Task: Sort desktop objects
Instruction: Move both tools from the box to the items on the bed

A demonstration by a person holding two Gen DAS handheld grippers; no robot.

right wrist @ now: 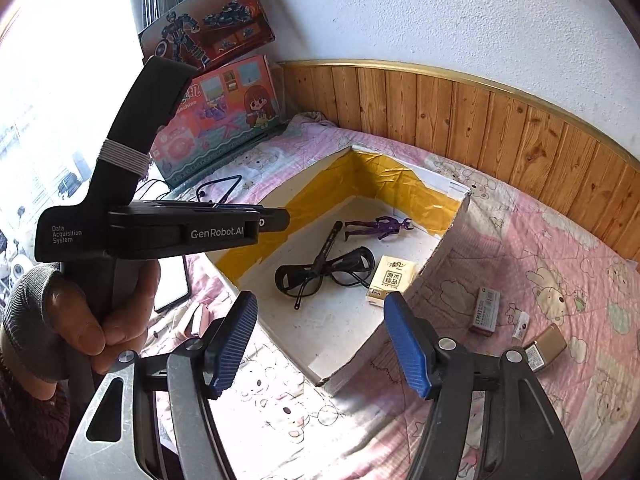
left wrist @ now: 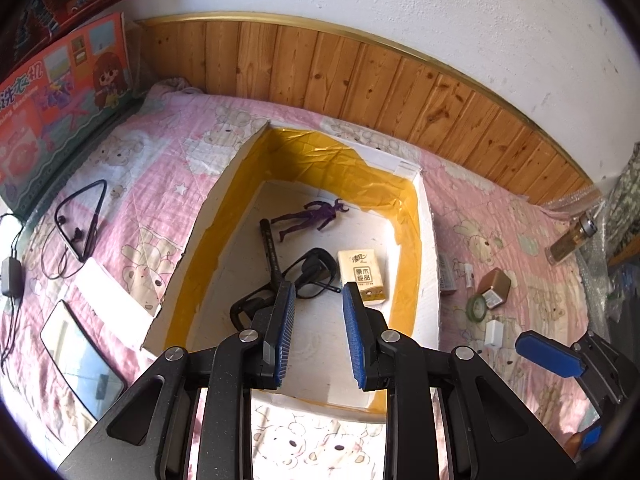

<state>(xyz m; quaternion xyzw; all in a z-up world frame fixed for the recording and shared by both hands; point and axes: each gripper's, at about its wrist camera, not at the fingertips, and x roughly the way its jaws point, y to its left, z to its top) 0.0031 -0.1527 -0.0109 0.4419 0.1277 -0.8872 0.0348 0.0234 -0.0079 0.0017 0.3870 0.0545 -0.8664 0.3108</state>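
Observation:
An open white box [left wrist: 428, 264] with yellow tape inside lies on the pink bedspread. In it are a purple figure [left wrist: 310, 218], a black pen [left wrist: 272, 254], black glasses [left wrist: 308, 276] and a tissue pack [left wrist: 362, 276]. My left gripper [left wrist: 319, 300] is open and empty over the box's near end, above the glasses. My right gripper [right wrist: 320, 320] is open and empty at the box's near corner [right wrist: 348, 368]; the glasses [right wrist: 328, 274] and tissue pack [right wrist: 390, 282] lie just beyond it.
Left of the box lie neckband earphones [left wrist: 80, 220], a tablet [left wrist: 80, 356] and a charger [left wrist: 12, 278]. Right of it lie a small carton [right wrist: 486, 312], a gold box [right wrist: 546, 346], a tape roll [left wrist: 477, 307] and a bottle [left wrist: 570, 240]. Toy boxes [left wrist: 60, 92] lean at the far left.

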